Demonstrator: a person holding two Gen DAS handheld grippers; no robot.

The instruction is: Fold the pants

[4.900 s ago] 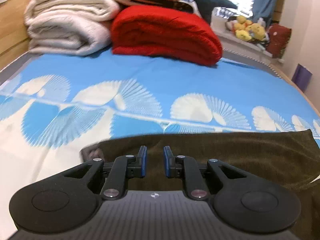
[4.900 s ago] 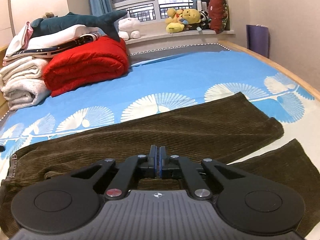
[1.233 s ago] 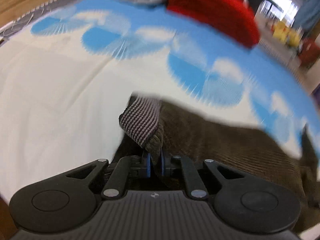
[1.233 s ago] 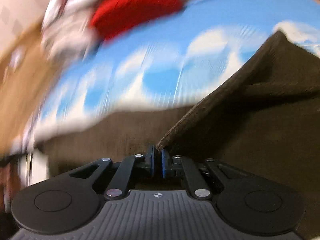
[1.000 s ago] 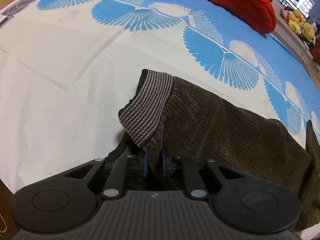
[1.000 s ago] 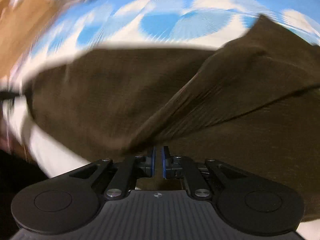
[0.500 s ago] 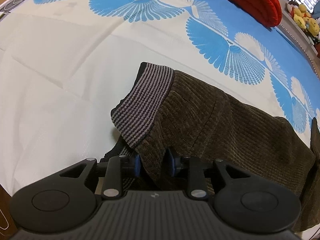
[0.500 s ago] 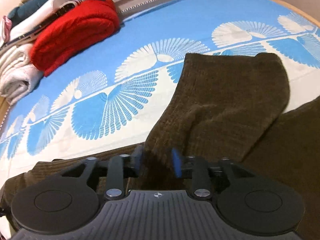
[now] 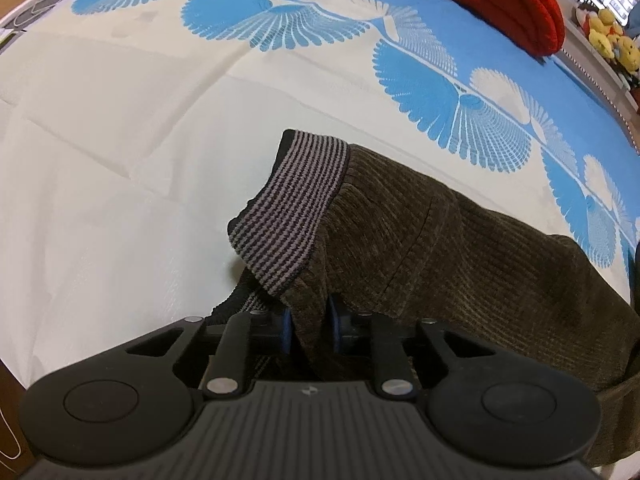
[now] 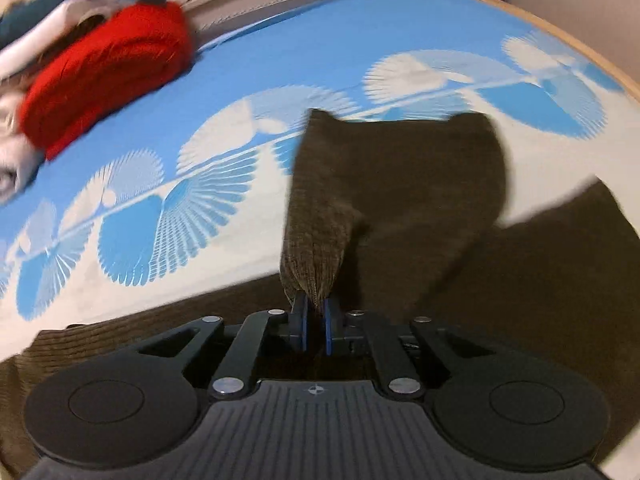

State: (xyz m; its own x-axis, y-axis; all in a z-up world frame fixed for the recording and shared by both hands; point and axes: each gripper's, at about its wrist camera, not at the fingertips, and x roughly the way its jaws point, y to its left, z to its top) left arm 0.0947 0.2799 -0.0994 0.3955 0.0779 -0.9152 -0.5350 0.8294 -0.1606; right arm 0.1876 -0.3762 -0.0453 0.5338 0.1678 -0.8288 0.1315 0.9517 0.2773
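Note:
Dark brown corduroy pants (image 9: 440, 248) lie on the bed, with the striped grey waistband (image 9: 292, 208) folded up at the left end. My left gripper (image 9: 310, 320) is closing its jaws on a bunch of the corduroy just below the waistband, and the pads press on it. In the right wrist view the pants (image 10: 400, 184) have one leg doubled over. My right gripper (image 10: 314, 312) is shut on a raised ridge of that leg's fabric (image 10: 316, 252). This view is blurred by motion.
The bed sheet (image 9: 120, 120) is cream with blue fan shapes. A folded red blanket (image 10: 104, 68) and pale folded bedding lie at the far side. Plush toys (image 9: 608, 40) sit on a ledge beyond. The bed's wooden edge (image 10: 560, 40) curves at the right.
Both grippers opened briefly half a second ago and have shut again on the corduroy. The right gripper has shifted and rolled, pulling up a ridge of the leg. The left has stayed put.

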